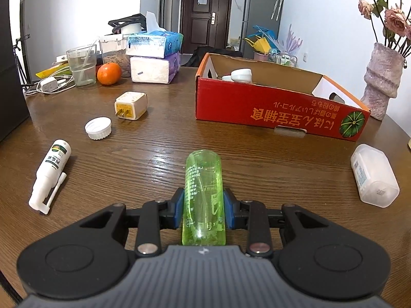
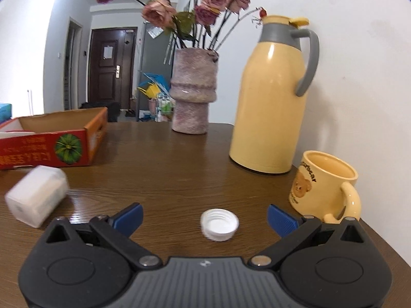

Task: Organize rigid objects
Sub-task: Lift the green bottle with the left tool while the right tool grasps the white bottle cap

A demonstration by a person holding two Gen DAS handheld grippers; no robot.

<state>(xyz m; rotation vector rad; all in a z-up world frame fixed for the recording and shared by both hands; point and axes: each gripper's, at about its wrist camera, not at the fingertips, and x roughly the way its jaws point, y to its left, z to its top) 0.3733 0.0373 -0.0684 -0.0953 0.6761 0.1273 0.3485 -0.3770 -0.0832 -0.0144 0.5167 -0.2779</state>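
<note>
My left gripper (image 1: 204, 209) is shut on a clear green bottle (image 1: 204, 195) that points away from me above the wooden table (image 1: 167, 154). A red cardboard box (image 1: 269, 110) stands ahead to the right, with white containers (image 1: 240, 75) inside. On the table lie a white spray bottle (image 1: 50, 174), a white cap (image 1: 98, 127), a cream plug adapter (image 1: 131, 105) and a white plastic case (image 1: 373, 175). My right gripper (image 2: 205, 218) is open, with a small white cap (image 2: 219, 224) on the table between its fingers. The white case (image 2: 37, 195) and the box (image 2: 51, 142) show at left.
A glass (image 1: 82, 65), an orange (image 1: 109, 73), tissue packs (image 1: 154, 59) and chargers (image 1: 48, 84) stand at the far left. A pink vase (image 2: 194, 92), a yellow thermos (image 2: 272, 100) and a yellow mug (image 2: 325, 187) stand near the right gripper by the wall.
</note>
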